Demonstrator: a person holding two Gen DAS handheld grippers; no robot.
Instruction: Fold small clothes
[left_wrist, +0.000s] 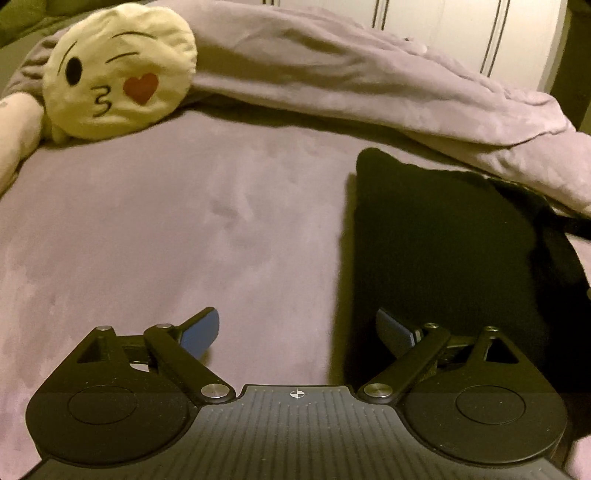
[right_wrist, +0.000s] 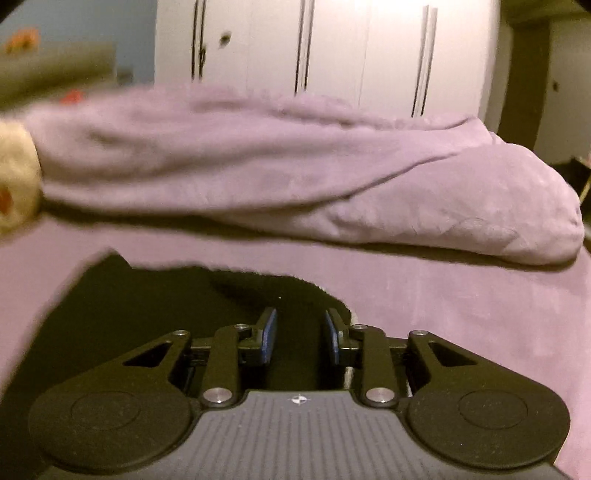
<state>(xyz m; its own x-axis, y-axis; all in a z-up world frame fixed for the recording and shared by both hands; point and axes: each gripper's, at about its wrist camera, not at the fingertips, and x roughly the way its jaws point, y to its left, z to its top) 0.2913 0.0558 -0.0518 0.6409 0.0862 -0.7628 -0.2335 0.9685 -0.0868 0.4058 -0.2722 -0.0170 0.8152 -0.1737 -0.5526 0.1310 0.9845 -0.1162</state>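
A home bedroom: a bed (left_wrist: 166, 221) with rumpled duvet (left_wrist: 351, 81), emoji pillow (left_wrist: 118, 70), white wardrobe (right_wrist: 332, 48).

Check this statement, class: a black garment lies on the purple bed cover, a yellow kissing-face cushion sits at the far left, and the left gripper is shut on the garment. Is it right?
One detail is wrong. The left wrist view shows the left gripper open and holding nothing, above the garment's edge. The black garment, purple bed cover and cushion are as described.
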